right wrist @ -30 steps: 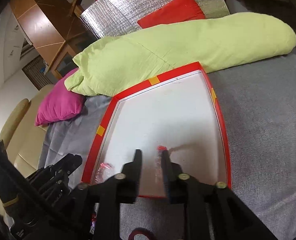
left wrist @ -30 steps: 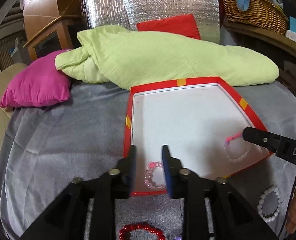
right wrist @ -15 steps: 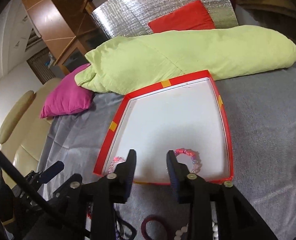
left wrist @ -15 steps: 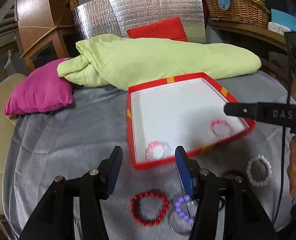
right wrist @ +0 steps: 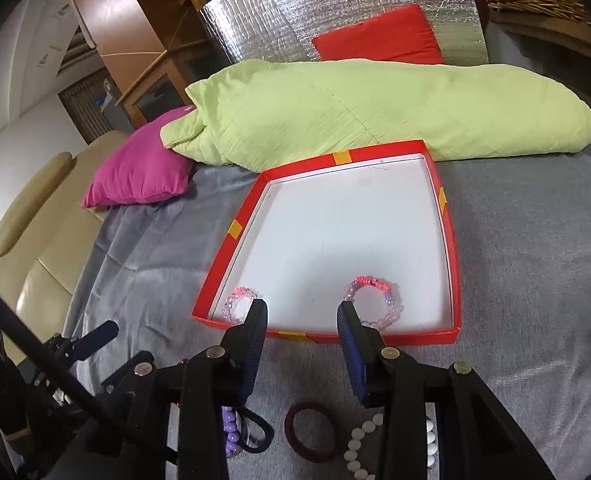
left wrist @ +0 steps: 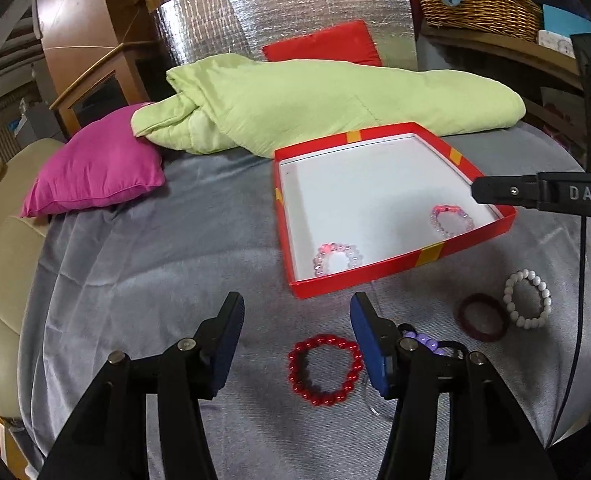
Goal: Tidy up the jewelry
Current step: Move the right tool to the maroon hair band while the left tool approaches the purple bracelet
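Observation:
A red box lid with a white floor [left wrist: 375, 184] [right wrist: 347, 240] lies on the grey cloth. Two pink bead bracelets lie in it, one at the near left corner [left wrist: 337, 258] [right wrist: 237, 300] and one to the right [left wrist: 451, 218] [right wrist: 371, 300]. On the cloth in front lie a red bead bracelet [left wrist: 325, 368], a purple bead bracelet [left wrist: 423, 340] [right wrist: 229, 428], a dark red band [left wrist: 481, 318] [right wrist: 309, 428] and a white bead bracelet [left wrist: 527, 298] [right wrist: 357, 448]. My left gripper [left wrist: 295, 320] is open and empty above the red bracelet. My right gripper [right wrist: 300, 320] is open and empty at the lid's near edge.
A green quilt [left wrist: 315, 100] lies behind the lid, with a magenta pillow [left wrist: 95, 168] at its left and a red cushion [left wrist: 323, 46] against a silver foil panel [left wrist: 287, 12]. A wicker basket [left wrist: 475, 0] stands at the back right. A beige sofa [right wrist: 35, 248] is at the left.
Both grippers opened, let go of the pink bracelets in the lid and drew back toward me. The loose bracelets on the cloth came into view.

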The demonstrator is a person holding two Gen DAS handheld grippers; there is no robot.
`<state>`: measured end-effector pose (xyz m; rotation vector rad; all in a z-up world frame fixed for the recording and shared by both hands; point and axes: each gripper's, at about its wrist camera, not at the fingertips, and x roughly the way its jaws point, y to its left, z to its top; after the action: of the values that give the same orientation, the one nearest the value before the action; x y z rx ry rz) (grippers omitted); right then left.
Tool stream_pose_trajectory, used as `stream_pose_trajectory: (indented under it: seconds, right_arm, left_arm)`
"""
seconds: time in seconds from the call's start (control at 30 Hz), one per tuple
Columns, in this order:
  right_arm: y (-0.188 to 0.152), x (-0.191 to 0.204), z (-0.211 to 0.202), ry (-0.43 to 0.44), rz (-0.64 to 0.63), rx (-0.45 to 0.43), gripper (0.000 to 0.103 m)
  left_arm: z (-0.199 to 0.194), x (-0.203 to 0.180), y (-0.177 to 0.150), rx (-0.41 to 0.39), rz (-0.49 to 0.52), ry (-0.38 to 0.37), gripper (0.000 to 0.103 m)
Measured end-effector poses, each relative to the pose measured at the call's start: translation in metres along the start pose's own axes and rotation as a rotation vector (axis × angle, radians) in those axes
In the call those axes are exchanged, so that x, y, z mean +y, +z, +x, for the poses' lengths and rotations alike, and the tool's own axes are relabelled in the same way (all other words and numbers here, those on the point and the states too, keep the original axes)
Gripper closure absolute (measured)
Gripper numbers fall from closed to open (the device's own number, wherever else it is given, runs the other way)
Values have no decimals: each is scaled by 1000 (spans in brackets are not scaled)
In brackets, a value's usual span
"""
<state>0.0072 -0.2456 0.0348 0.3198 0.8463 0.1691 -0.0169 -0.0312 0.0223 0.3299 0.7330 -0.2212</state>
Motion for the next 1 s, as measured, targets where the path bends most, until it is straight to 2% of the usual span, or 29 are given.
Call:
stream_pose_trajectory:
  seconds: [0.67,0.87,1.0]
  right_arm:
    - [-10,4,2,-20,-19,36,64]
    - [-15,4,9,-32,-22,76,64]
    - [-20,-4,15,-50,0,138,64]
  left_arm:
    - [-2,14,-11,18,-13,33,47]
    - [1,18,-17,41,-9,31,46]
    - [11,21,-24,98,-9,1,44]
